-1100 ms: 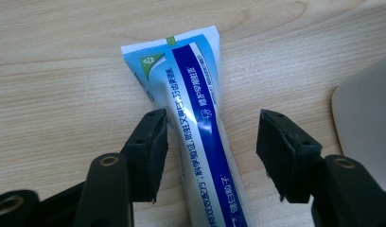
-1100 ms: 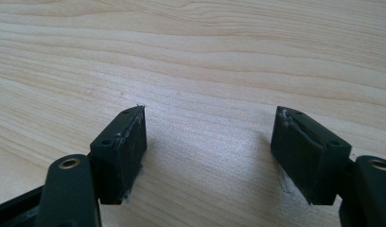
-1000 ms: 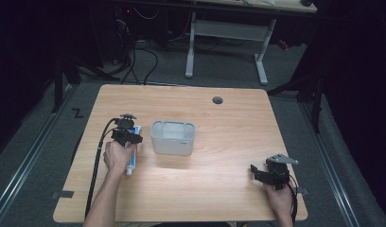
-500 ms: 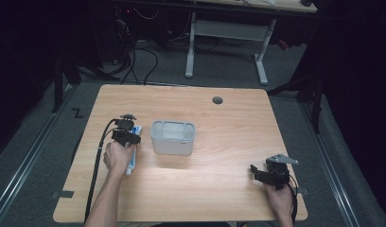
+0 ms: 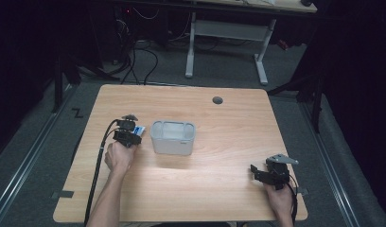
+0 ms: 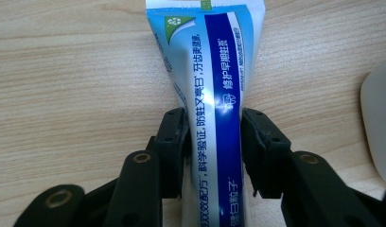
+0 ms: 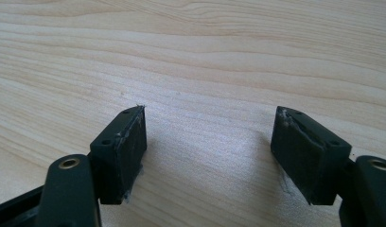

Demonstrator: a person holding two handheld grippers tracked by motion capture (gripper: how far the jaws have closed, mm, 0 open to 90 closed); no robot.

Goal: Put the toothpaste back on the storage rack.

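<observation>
My left gripper (image 6: 210,137) has its black jaws set on either side of a blue and white plastic toothpaste tube (image 6: 207,71) lying flat on the light wooden table (image 5: 229,123). The jaws have just been closing, and in the left gripper view both pads now meet the tube's sides, so I read this as a narrow grip on the tube. From the high view the tube (image 5: 139,130) sits just to the left of the translucent rectangular plastic tub (image 5: 172,137), close beside it, though I cannot tell whether they touch. The left gripper (image 5: 128,134) is over the tube there, my hand (image 5: 119,156) behind it on the near side of the tub.

My right gripper (image 7: 210,142) stands wide, with bare table between the pads and nothing held. In the high view it (image 5: 264,174) is well to the right of the tub and nearer my edge of the table, the grey three-cornered plate on its top
</observation>
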